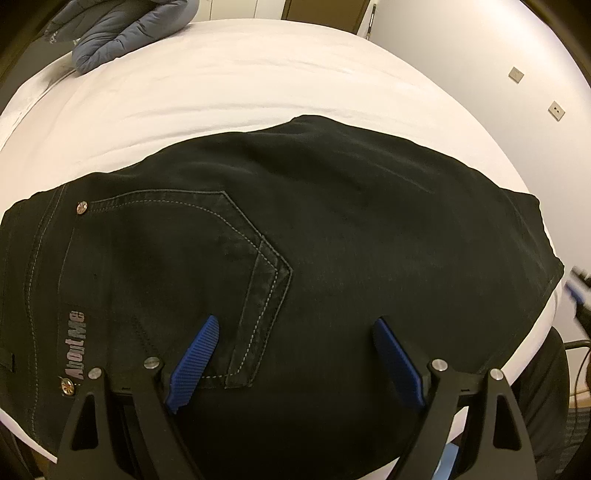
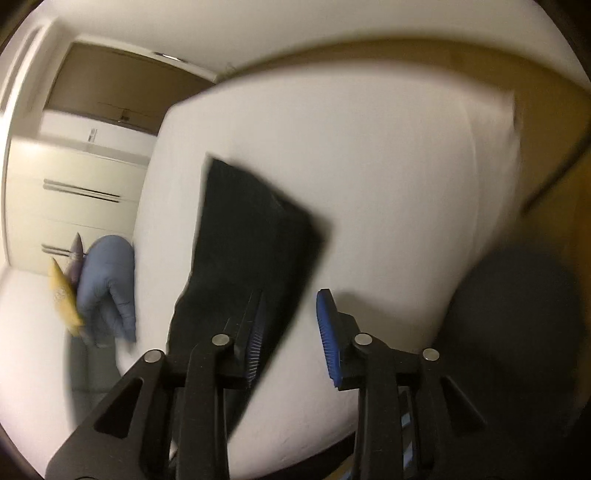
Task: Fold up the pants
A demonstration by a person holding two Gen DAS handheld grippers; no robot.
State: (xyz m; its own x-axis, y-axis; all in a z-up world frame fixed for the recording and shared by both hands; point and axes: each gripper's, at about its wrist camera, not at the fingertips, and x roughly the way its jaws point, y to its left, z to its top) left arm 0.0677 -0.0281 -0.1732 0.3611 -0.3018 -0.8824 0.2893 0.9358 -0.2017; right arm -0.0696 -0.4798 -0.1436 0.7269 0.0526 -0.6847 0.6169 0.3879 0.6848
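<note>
- Lying folded on the white bed (image 1: pixel 258 85), the black pants (image 1: pixel 332 240) reach from the bed's left edge toward its right edge in the left wrist view, close to the near edge, with the back pocket (image 1: pixel 207 266) and waistband at the left.
- Hovering over that pocket end, the left gripper (image 1: pixel 293 354) is spread wide with nothing between its blue pads (image 1: pixel 195 354); it is released, and I cannot tell whether the tips touch the cloth.
- Judging by the stitching and rivet (image 1: pixel 81 208), this is denim: soft and limp, yet fairly heavy and thick where layers stack. It should not slip on ribbed pads, and it is not fragile.
- A good hold would be a doubled edge or the stiff waistband at the left, where the seams give the pads something firm; a pinch in the flat middle would likely lift only the top layer.
- In the blurred right wrist view, the right gripper (image 2: pixel 291 332) is partly parted beside the pants' right end; the pads do not look pressed on the cloth, so it seems released.
- No container shows in either view; a blue padded jacket (image 1: pixel 122 29) lies at the bed's far left corner.
</note>
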